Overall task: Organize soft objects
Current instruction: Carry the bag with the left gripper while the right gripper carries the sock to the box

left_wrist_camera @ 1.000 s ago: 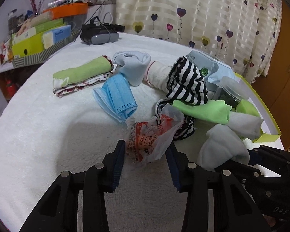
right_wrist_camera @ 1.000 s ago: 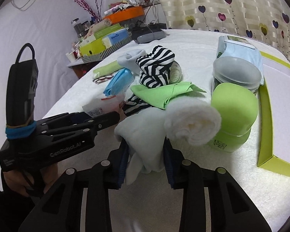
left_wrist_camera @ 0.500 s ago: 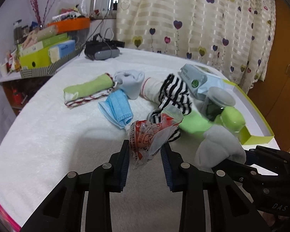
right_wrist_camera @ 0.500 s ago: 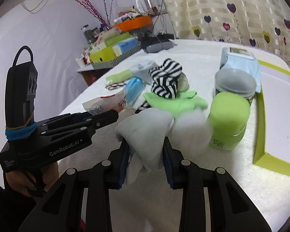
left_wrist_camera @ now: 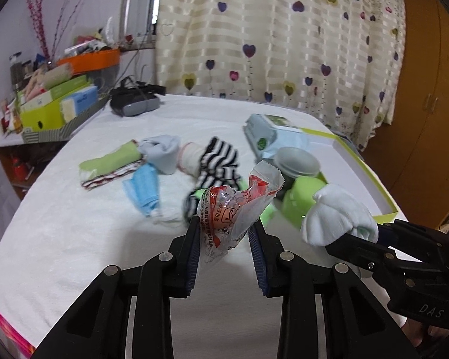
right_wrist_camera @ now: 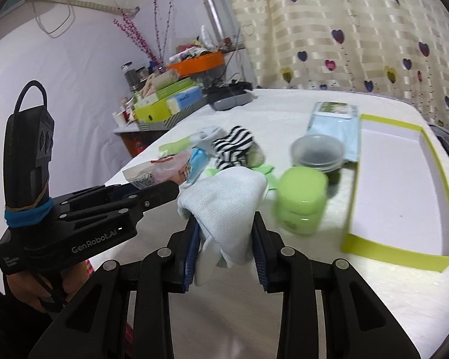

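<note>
My left gripper (left_wrist_camera: 226, 233) is shut on a crumpled clear plastic packet with red print (left_wrist_camera: 236, 206) and holds it above the white towel-covered table (left_wrist_camera: 74, 224). My right gripper (right_wrist_camera: 224, 233) is shut on a pale grey-blue sock (right_wrist_camera: 227, 200), lifted off the table; that sock also shows in the left wrist view (left_wrist_camera: 335, 215). On the table lie a striped black-and-white sock (left_wrist_camera: 218, 161), a blue face mask (left_wrist_camera: 143, 188), a green folded cloth (left_wrist_camera: 110, 161), another pale sock (left_wrist_camera: 164, 152) and a green cloth (right_wrist_camera: 263, 170).
A green-rimmed white box lid (right_wrist_camera: 404, 179) lies at the right. A green jar (right_wrist_camera: 302, 200), a clear-lidded tub (right_wrist_camera: 317, 152) and a wipes pack (right_wrist_camera: 335, 125) stand beside it. A cluttered side shelf with boxes (left_wrist_camera: 54, 104) and a dark headset (left_wrist_camera: 134, 104) sit at the far left.
Both grippers have risen and pulled back from the pile, carrying the plastic packet and the pale sock up off the table. The white roll beside the sock is out of sight now.
</note>
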`<state>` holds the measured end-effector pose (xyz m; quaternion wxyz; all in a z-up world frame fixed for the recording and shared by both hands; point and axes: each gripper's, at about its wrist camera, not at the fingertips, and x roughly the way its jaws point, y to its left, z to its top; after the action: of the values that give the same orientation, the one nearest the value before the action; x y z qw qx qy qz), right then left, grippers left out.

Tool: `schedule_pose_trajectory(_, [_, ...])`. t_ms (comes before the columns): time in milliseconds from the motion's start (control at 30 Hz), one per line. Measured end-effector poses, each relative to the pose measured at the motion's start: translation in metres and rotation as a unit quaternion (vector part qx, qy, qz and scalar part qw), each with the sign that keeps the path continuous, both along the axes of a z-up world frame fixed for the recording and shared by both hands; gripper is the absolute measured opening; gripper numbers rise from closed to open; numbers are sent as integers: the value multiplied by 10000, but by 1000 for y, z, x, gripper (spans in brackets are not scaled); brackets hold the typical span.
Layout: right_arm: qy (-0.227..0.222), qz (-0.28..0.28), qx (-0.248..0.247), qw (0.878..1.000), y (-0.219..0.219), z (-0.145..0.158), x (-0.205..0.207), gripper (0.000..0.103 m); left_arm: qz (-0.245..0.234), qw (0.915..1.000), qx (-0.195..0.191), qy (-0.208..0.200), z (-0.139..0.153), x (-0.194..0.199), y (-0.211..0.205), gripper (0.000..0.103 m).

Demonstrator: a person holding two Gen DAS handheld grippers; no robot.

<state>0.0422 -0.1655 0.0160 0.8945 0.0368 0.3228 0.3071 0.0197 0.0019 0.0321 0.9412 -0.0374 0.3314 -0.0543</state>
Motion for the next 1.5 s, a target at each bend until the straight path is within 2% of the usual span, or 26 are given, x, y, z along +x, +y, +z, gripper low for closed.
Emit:
schedule_pose_trajectory(633, [-88,-1126,77,9936,-102,12,27,34,-912,9957,31,-146,23,41,-102,30])
schedule_pose_trajectory(833, [-66,-1410,-31,9900,-129,16,44,34,-1095,9940,8,-41,24,63,-129,30])
schedule_pose_trajectory(1367, [473,-1711,-370,9834,-156,-22,88,34,-1575,9864,128,458,-14,107,-180,30])
schedule_pose_trajectory(1500, [502,-1761,-420,9822,-157,-25,93,37,-1629,9850,135,546,-20,115,-185,35])
